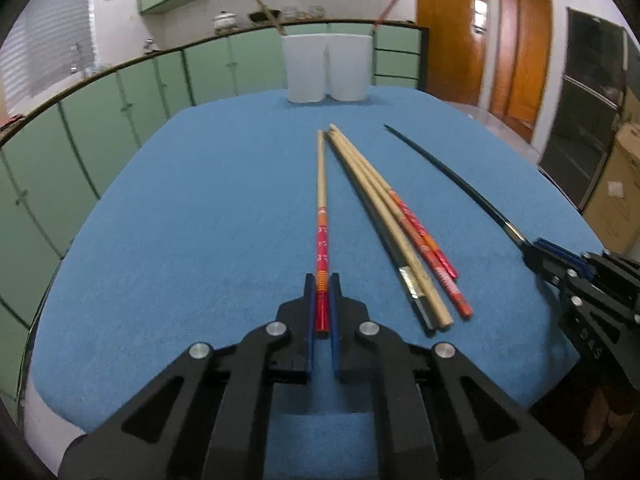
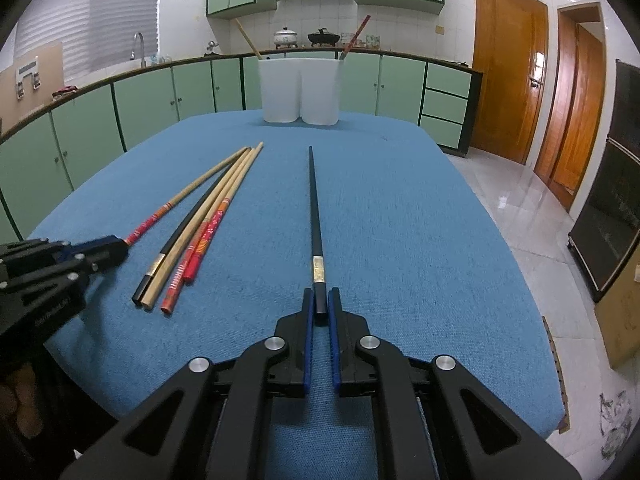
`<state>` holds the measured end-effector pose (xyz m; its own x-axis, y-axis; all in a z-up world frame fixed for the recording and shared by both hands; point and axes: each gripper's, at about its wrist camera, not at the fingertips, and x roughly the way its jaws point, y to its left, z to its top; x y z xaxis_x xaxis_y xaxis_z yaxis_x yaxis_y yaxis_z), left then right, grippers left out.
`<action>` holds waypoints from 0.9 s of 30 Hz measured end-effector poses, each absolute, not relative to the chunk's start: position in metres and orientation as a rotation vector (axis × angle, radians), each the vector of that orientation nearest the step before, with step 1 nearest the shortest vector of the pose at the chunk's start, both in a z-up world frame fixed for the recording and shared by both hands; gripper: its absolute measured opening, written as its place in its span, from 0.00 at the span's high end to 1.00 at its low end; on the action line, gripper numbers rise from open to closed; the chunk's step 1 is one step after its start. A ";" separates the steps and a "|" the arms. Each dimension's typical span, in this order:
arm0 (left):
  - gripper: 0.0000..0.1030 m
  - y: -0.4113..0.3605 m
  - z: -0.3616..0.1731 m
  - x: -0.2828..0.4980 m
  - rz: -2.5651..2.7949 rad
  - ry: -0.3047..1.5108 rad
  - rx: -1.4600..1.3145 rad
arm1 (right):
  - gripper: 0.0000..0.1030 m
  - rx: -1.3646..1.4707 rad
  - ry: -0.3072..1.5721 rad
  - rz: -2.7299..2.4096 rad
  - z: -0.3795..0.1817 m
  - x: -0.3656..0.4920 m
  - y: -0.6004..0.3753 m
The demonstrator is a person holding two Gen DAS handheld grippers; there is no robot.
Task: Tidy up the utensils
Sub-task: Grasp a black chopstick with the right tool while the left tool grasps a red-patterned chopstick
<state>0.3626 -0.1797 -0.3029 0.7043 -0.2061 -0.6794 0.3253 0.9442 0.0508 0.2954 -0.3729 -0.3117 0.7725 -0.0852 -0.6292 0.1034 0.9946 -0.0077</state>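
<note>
My left gripper [image 1: 322, 280] is shut on the red end of a red-and-wood chopstick [image 1: 321, 208] that lies on the blue table [image 1: 180, 220]. My right gripper [image 2: 320, 294] is shut on the end of a black chopstick [image 2: 312, 200], which also shows in the left wrist view [image 1: 452, 172]. Between them lies a bundle of several chopsticks [image 1: 392, 224], also in the right wrist view [image 2: 200, 232]. A white two-part holder [image 1: 326, 68] stands at the table's far edge, with a chopstick sticking out of each part; it also shows in the right wrist view [image 2: 300, 90].
Green kitchen cabinets [image 2: 140, 108] run behind the table. Wooden doors [image 2: 508, 68] and tiled floor [image 2: 520, 200] lie to the right. A cardboard box [image 1: 616, 196] stands right of the table. The right gripper [image 1: 568, 272] appears at the left view's right edge.
</note>
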 end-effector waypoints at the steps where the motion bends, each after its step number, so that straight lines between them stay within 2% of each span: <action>1: 0.95 -0.176 -0.304 0.363 -0.275 0.733 0.155 | 0.93 0.025 0.679 -0.104 -0.312 0.294 -0.372; 9: 0.92 -0.152 -0.300 0.362 -0.165 0.751 0.107 | 0.92 -0.006 0.670 -0.083 -0.311 0.290 -0.361; 11: 0.81 -0.150 -0.299 0.362 -0.170 0.751 0.110 | 0.92 0.001 0.670 -0.087 -0.311 0.290 -0.361; 12: 0.66 -0.147 -0.299 0.363 -0.167 0.750 0.105 | 0.92 0.004 0.670 -0.088 -0.311 0.289 -0.361; 13: 0.59 -0.145 -0.299 0.364 -0.162 0.750 0.098 | 0.92 0.001 0.669 -0.089 -0.311 0.289 -0.361; 14: 0.59 -0.142 -0.299 0.365 -0.164 0.753 0.085 | 0.92 -0.004 0.669 -0.090 -0.311 0.290 -0.361; 15: 0.60 -0.140 -0.299 0.367 -0.167 0.754 0.080 | 0.92 -0.011 0.668 -0.091 -0.312 0.290 -0.360; 16: 0.66 -0.140 -0.299 0.367 -0.169 0.754 0.079 | 0.92 -0.013 0.669 -0.090 -0.312 0.291 -0.360; 17: 0.72 -0.140 -0.299 0.369 -0.175 0.757 0.076 | 0.93 -0.010 0.674 -0.087 -0.311 0.292 -0.360; 18: 0.86 -0.140 -0.298 0.370 -0.188 0.766 0.072 | 0.93 -0.004 0.676 -0.085 -0.309 0.292 -0.361; 20: 0.95 -0.140 -0.295 0.371 -0.200 0.780 0.070 | 0.93 0.016 0.677 -0.082 -0.303 0.290 -0.363; 27: 0.95 -0.122 -0.250 0.357 -0.220 0.774 0.019 | 0.94 0.098 0.643 -0.085 -0.257 0.268 -0.373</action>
<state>0.3567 -0.1222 -0.2498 0.6934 -0.1900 -0.6951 0.2038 0.9769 -0.0638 0.2678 -0.3731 -0.2574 0.7973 -0.0484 -0.6017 0.1093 0.9919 0.0651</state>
